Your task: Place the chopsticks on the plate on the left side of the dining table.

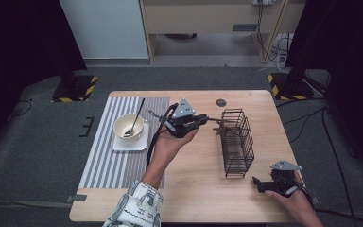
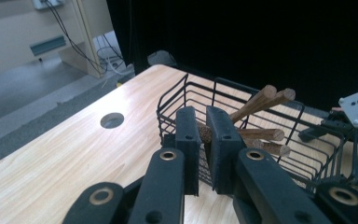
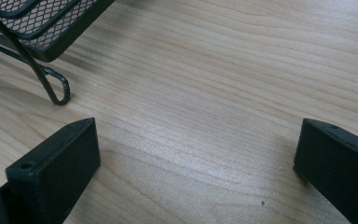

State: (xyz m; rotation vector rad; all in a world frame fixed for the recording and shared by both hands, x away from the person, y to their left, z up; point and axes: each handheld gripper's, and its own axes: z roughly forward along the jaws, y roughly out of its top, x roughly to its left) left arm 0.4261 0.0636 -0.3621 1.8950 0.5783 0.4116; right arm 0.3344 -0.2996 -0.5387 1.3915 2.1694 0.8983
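Black wire basket (image 1: 237, 142) right of frame centre holds brown wooden sticks (image 2: 261, 135). Left gripper (image 1: 207, 120) reaches across centre, jaws narrow, clamping one wooden stick (image 2: 205, 134) at basket rim. Right gripper (image 1: 256, 184) lower right, low over table, jaws wide.

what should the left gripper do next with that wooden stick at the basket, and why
Probably draw the stick slowly out toward the hand. The left gripper has its jaws closed on the end of one wooden stick, which pokes from the wire basket beside other sticks. The right gripper rests open on the table, away from the basket.
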